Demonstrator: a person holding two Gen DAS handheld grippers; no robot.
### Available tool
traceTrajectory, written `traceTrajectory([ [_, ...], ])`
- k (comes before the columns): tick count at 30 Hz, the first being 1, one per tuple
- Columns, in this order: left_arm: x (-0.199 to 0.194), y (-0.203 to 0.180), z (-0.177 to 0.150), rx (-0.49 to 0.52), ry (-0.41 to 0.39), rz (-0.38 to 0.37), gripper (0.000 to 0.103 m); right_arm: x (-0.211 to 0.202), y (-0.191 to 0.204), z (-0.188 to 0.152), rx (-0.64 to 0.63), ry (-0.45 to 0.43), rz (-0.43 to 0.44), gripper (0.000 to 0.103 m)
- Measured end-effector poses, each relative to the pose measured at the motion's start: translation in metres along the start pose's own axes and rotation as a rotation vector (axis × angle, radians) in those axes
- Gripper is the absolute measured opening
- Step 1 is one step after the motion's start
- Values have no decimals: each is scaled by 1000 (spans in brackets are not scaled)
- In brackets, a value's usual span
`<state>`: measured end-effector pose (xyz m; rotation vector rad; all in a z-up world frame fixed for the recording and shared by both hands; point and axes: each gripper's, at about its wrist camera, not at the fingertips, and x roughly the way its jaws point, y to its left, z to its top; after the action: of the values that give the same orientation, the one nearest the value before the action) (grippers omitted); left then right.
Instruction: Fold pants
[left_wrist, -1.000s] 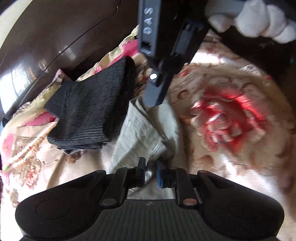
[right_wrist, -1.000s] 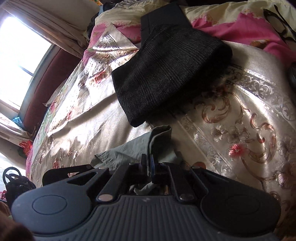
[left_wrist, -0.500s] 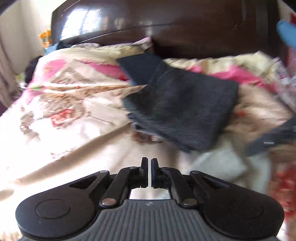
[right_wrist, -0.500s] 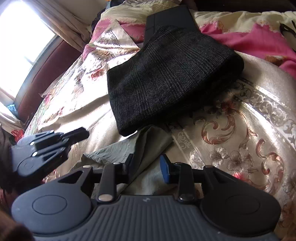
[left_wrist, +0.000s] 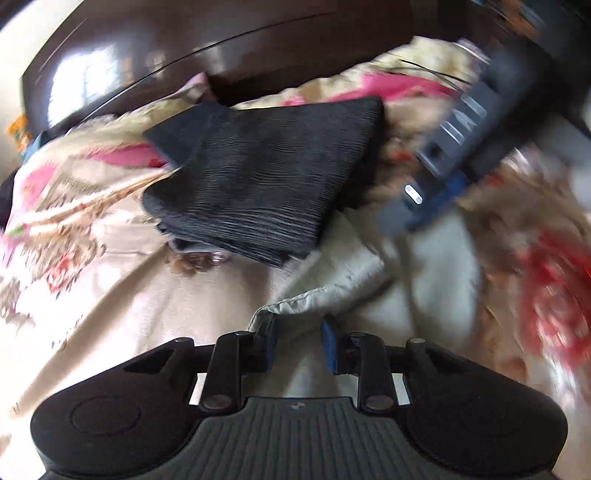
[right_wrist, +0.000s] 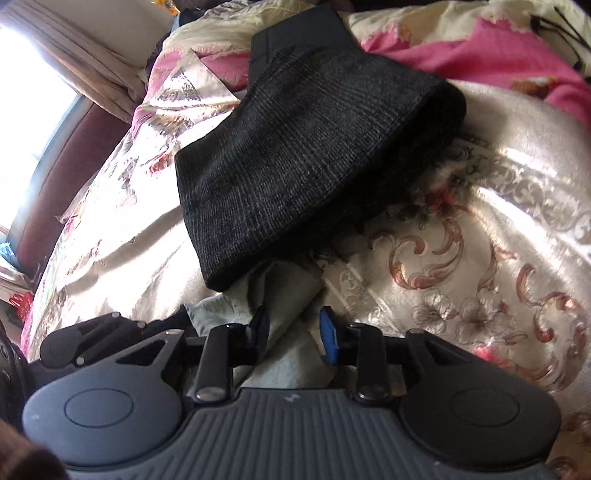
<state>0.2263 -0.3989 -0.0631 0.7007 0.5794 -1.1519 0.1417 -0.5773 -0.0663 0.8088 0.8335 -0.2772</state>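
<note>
Straddling pale pants (left_wrist: 332, 280) edge, both hand-held grippers (left_wrist: 298, 341) (right_wrist: 293, 332) agape, gripping nothing.

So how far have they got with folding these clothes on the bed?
One dark ribbed garment already lies folded on the floral bedspread. The pale grey-green pants are in hand: they sit rumpled right in front of both grippers, left gripper and right gripper, each with jaws open, gripping nothing. Left to do: grasp the pants, fold them and set them down neatly.
</note>
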Motion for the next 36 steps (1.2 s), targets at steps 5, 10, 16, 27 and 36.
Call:
traceTrajectory([
  [5,15,43,4,-237,29,19,25,15,-5,10,142,8,112,6],
  [10,4,67,-3,-360,19,19,22,-32,9,-1,217,-32,210,5],
  [16,-20,56,-1,-346,-42,-90,22,-85,29,-26,158,-170,170,5],
  [27,-42,32,-7,-187,-3,-79,25,-65,16,-6,80,-157,42,15],
  [36,-70,-1,-24,-170,-36,-126,37,-51,-26,-64,337,-43,69,16],
])
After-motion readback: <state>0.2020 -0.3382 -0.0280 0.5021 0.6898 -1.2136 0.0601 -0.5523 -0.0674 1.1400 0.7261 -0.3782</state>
